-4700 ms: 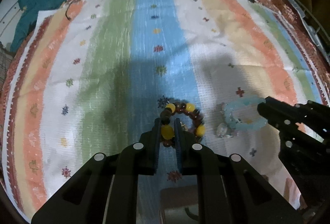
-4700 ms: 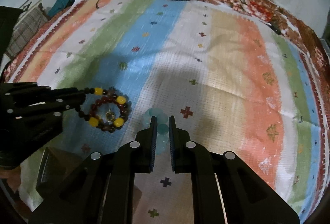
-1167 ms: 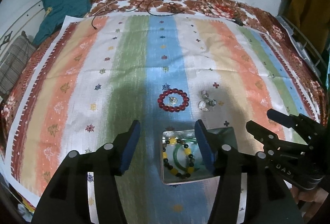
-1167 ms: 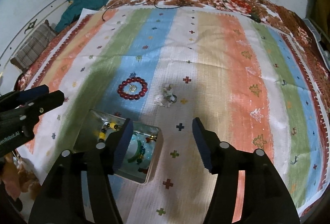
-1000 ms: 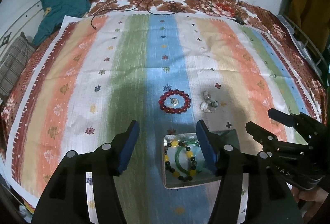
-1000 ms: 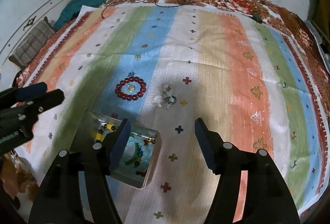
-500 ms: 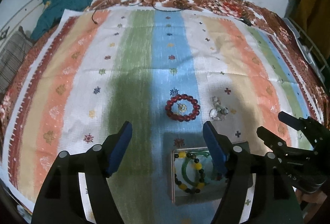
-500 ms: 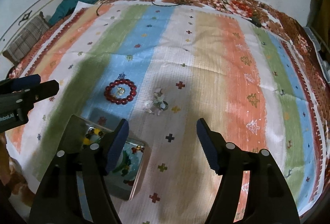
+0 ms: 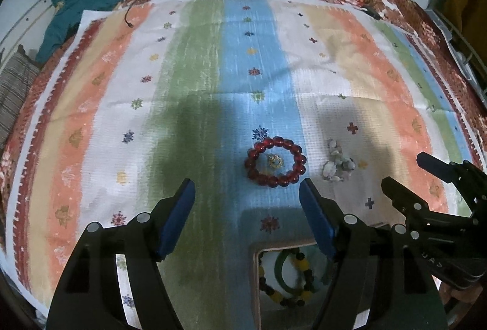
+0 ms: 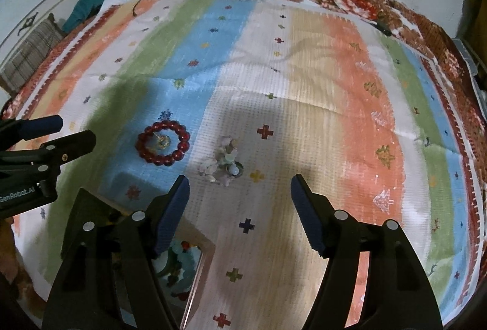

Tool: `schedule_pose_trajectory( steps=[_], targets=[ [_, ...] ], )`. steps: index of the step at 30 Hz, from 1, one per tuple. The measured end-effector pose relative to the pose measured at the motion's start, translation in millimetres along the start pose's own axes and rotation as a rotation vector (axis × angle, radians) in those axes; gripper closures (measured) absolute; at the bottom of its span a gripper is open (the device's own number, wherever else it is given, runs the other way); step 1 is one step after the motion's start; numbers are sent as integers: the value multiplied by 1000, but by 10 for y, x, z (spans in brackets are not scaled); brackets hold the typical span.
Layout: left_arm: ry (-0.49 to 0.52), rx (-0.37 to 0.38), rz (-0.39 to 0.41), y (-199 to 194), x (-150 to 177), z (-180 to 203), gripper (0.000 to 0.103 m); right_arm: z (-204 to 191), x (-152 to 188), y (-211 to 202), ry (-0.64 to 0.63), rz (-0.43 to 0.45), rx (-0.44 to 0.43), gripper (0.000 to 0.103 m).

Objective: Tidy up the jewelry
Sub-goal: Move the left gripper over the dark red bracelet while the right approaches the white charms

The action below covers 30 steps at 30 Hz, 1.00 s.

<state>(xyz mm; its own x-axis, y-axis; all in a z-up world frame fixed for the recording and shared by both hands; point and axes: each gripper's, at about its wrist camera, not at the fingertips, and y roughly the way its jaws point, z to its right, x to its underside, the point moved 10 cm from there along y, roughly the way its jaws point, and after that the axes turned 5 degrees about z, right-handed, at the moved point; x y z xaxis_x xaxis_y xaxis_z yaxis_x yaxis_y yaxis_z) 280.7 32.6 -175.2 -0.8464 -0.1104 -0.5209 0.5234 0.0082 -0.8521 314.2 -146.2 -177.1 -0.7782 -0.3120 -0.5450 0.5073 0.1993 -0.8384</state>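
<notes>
Both tongs are standing spread with nothing between the jaws. The left gripper (image 9: 247,199) is hovering just short of the red bead bracelet (image 9: 275,162), which is lying flat on the blue stripe of the striped cloth (image 9: 188,62), slightly right of the midline between the fingers; its jaws have just been opening, and they are empty. The right gripper (image 10: 240,196) is pointing at the pale bead cluster (image 10: 223,165), which is lying just ahead of its left finger, with a small ring beside it; its jaws have also just been widening, empty.

A small gold piece (image 9: 275,161) is sitting inside the red loop, apart from the beads. The tray (image 9: 255,275), below and near both tongs, is already holding several bracelets.

Judgement: the bracelet is looking light, limp and glossy, so likely to slip or droop. Pinching across one side of the loop, one pad inside and one outside, appears soundest. The cluster seems loose and delicate; a gentle grip at its thickest part is advisable.
</notes>
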Motion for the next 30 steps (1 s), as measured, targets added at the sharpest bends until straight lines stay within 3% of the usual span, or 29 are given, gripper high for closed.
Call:
schedule_pose_trajectory(
  steps=[14, 30],
  targets=[
    [-29, 57, -68, 356, -23, -39, 38, 10, -6, 272, -9, -45, 9, 34],
    [-6, 54, -131, 662, 3, -73, 48, -7, -26, 519, -24, -90, 6, 38]
  ],
)
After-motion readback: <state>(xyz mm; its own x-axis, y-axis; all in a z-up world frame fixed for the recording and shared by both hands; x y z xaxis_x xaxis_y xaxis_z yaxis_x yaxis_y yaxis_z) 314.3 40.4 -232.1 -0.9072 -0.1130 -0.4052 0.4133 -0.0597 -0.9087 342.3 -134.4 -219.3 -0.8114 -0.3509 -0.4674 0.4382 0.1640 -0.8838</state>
